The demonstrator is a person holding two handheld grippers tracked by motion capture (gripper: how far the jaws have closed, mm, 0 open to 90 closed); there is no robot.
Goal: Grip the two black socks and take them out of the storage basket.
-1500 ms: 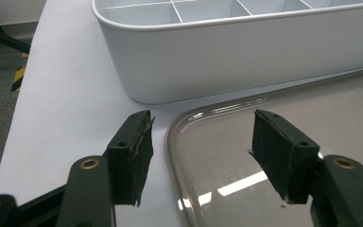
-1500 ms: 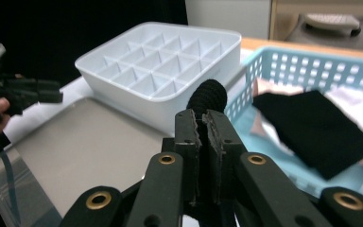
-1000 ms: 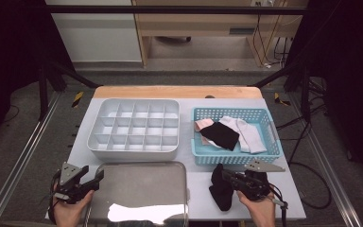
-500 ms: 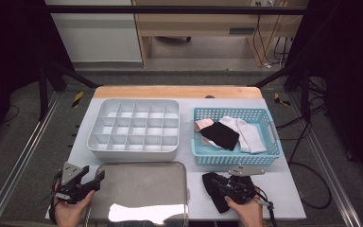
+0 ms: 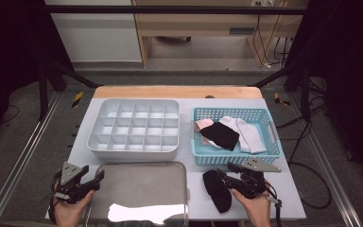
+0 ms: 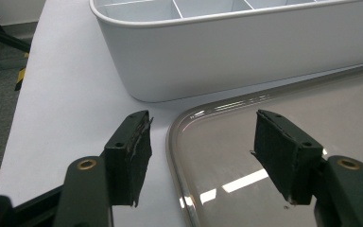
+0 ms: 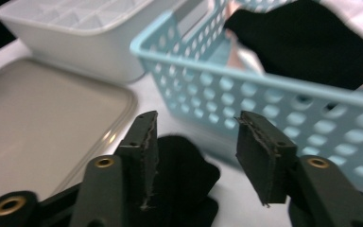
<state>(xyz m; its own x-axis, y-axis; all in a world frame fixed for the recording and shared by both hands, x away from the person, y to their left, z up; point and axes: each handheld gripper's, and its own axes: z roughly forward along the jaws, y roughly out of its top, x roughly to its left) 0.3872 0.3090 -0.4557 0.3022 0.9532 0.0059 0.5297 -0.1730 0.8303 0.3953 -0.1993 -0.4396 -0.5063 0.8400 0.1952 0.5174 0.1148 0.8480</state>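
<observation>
A: Right gripper [image 5: 223, 173]: jaws have just been opening, nothing clamped. Black sock [image 5: 217, 190] lies on the table [image 5: 288, 189], between tray [image 5: 142, 189] and basket [image 5: 236, 156].

B: Left gripper [image 5: 97, 176] is open and empty at the tray's corner. Advice: lift the right gripper straight clear, so no pad drags the sock.

My worktop [image 5: 283, 198] is white with a wooden strip [image 5: 175, 91] along its far edge. Beyond it lies grey floor [image 5: 189, 75] with a pale wooden cabinet [image 5: 198, 28] and a white panel [image 5: 92, 33]. Black frame bars [image 5: 52, 71] flank me; cables [image 5: 269, 28] hang at the far right.
</observation>
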